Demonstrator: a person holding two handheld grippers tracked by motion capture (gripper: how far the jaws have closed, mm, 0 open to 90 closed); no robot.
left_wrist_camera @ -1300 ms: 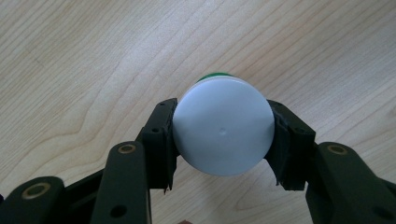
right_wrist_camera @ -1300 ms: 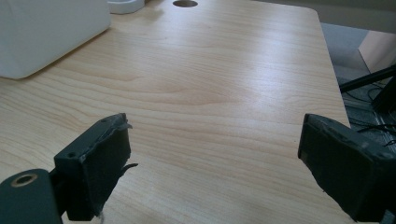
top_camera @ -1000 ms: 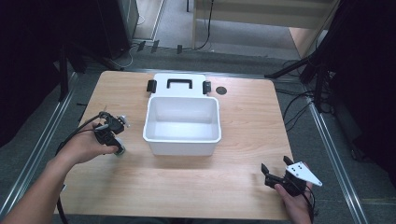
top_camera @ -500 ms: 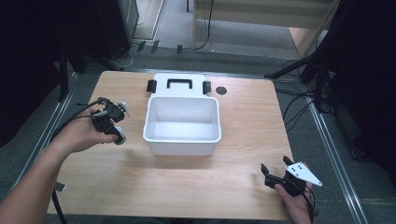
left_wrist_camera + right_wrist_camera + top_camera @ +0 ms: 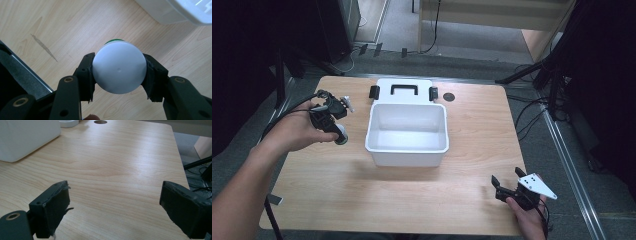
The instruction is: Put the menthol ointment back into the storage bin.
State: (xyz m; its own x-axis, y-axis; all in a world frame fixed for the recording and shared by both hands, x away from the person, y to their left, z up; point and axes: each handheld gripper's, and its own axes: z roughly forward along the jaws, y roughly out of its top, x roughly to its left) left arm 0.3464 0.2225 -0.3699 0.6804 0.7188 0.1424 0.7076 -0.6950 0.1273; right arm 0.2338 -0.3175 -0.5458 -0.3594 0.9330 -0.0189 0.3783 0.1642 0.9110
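Because the white bin (image 5: 407,134) stands open in the middle of the table (image 5: 362,200), with its lid (image 5: 404,90) laid flat behind it, I judge that the small bottle (image 5: 119,70) in my left gripper (image 5: 119,72) is meant to go inside it. In the left gripper view the two black jaws press on both sides of the round white cap, and a thin green edge of the body shows behind it, so the grip is on the widest part and looks firm. The bottle hangs above the bare wood, just beside the left wall of the bin, not touching anything.

My left hand (image 5: 307,131) is raised off the table, the forearm coming in from the lower left corner and the gripper pointing downward. My right gripper (image 5: 507,187) waits near the front right corner, well apart from the bin, low over the wood, its jaws spread wide with nothing between them.
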